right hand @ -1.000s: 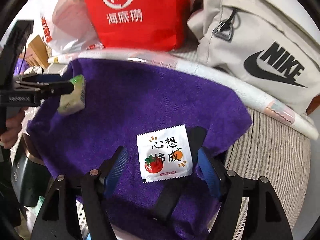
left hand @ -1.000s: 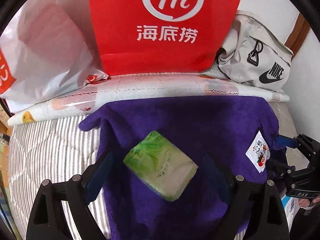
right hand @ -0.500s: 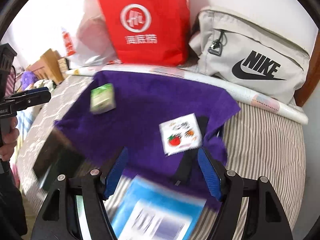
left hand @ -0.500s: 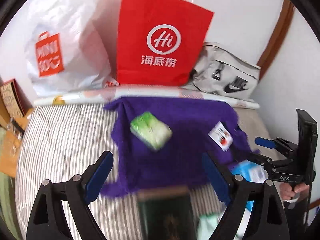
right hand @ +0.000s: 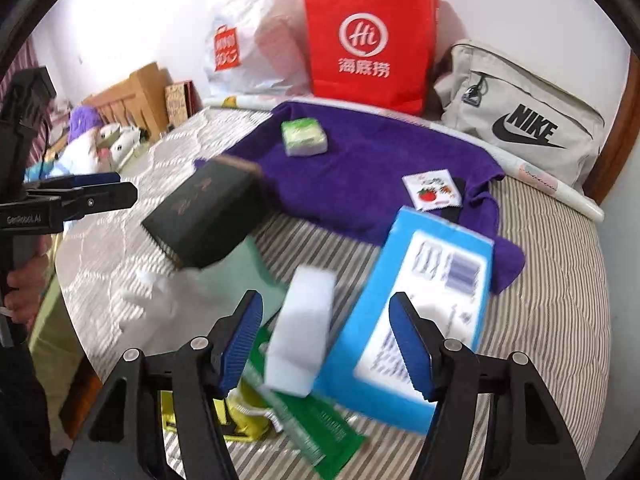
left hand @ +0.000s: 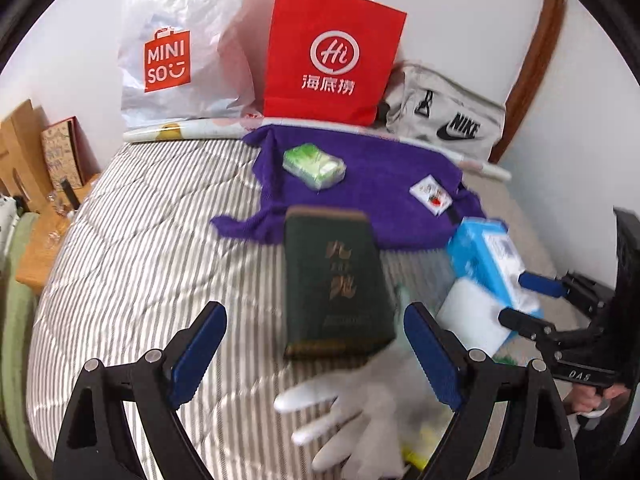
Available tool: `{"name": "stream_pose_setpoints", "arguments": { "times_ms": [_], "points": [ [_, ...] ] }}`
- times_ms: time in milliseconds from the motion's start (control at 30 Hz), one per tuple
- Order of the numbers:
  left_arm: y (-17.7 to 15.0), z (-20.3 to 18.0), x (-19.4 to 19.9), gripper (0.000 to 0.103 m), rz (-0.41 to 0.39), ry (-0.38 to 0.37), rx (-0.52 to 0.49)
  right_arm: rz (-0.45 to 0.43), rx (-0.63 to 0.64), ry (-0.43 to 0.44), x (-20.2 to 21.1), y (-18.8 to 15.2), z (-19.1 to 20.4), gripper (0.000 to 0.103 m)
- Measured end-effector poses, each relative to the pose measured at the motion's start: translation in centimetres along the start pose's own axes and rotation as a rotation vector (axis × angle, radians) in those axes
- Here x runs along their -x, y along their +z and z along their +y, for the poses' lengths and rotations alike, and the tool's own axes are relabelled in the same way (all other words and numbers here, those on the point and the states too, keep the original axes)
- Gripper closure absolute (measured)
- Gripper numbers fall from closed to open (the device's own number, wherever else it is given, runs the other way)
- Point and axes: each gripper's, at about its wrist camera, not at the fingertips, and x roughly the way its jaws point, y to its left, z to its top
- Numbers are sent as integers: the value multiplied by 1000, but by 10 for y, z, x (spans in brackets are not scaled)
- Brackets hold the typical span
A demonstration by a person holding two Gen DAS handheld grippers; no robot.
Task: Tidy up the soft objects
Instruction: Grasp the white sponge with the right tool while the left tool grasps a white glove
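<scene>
A purple towel (left hand: 360, 184) (right hand: 360, 168) lies spread on the striped bed. On it rest a green tissue pack (left hand: 314, 166) (right hand: 304, 136) and a small white tomato-print sachet (left hand: 431, 194) (right hand: 434, 190). Nearer me lie a dark green box (left hand: 336, 280) (right hand: 204, 220), a blue box (left hand: 488, 256) (right hand: 420, 320), a white sponge block (right hand: 302, 332) and a white glove (left hand: 352, 412). My left gripper (left hand: 316, 356) is open and empty above the dark box and glove. My right gripper (right hand: 326, 344) is open and empty above the sponge and blue box.
A red Hi paper bag (left hand: 332, 56), a white Miniso bag (left hand: 176, 48) and a grey Nike bag (left hand: 444, 116) line the wall. A rolled poster (right hand: 540, 176) lies behind the towel. Green and yellow packets (right hand: 304, 420) lie at the bed's near edge.
Both grippers have pulled back and up from the towel, leaving the tissue pack and sachet lying on it. The dark box, blue box, sponge and glove have come into view.
</scene>
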Motion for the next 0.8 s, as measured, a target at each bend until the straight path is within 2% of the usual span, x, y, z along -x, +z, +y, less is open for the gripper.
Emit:
{"name": "stream_pose_setpoints", "arguments": {
  "times_ms": [133, 200, 233, 267, 300, 367, 500, 633, 733, 800],
  "points": [
    [-26, 2, 1, 14, 22, -4, 14, 42, 14, -30, -14, -13, 11, 40],
    [-37, 6, 1, 14, 29, -21, 37, 20, 45, -78, -16, -17, 19, 41],
    [-42, 8, 0, 14, 32, -29, 48, 13, 59, -97, -17, -17, 22, 48],
    [-47, 10, 0, 14, 36, -35, 58, 10, 72, -123, -18, -18, 27, 63],
    [-51, 11, -1, 14, 40, -40, 67, 10, 79, -129, -17, -19, 28, 72],
    [-59, 14, -4, 14, 50, -57, 82, 24, 84, -94, -15, -20, 34, 71],
    [-67, 19, -7, 14, 63, -77, 97, 45, 72, -129, -23, -21, 36, 64],
    [-71, 19, -10, 14, 69, -89, 102, 51, 43, -110, -31, -19, 37, 61],
    [-73, 18, -11, 14, 73, -97, 96, 55, 36, -113, -38, -18, 36, 73],
    [-76, 15, -10, 14, 71, -103, 87, 36, 16, -95, -33, -18, 31, 73]
  ]
}}
